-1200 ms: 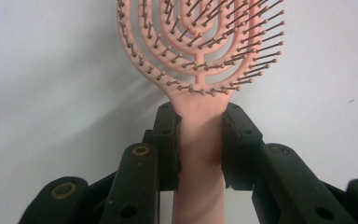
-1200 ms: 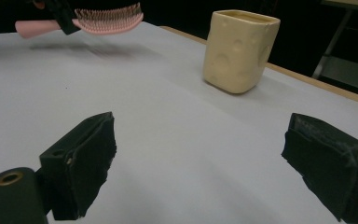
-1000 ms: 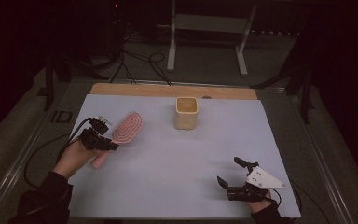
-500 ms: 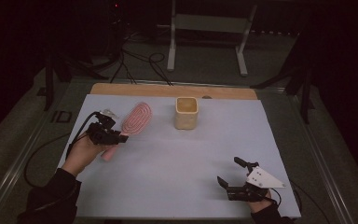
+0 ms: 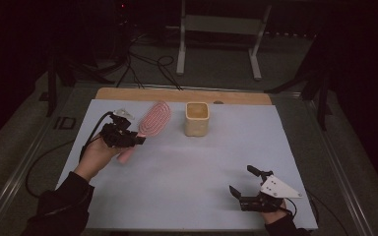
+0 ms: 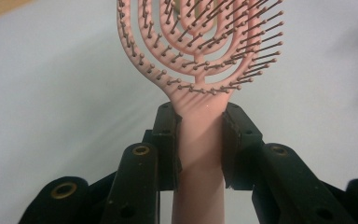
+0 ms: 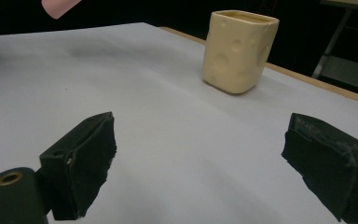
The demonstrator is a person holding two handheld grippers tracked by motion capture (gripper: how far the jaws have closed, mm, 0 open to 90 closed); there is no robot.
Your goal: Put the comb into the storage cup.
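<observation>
Item: pink hairbrush (image 5: pixel 153 119), upper left of the high view, just left of the cream cup (image 5: pixel 197 118). Left gripper (image 6: pixel 200 144) clamps its handle below the bristled head, brush apparently lifted off the grey mat (image 5: pixel 187 182). Right gripper (image 5: pixel 248 189), lower right, jaws spread wide, holding nothing. Step, as judged: carrying the brush cupward. Next move calls for lining it up over the cup's mouth
</observation>
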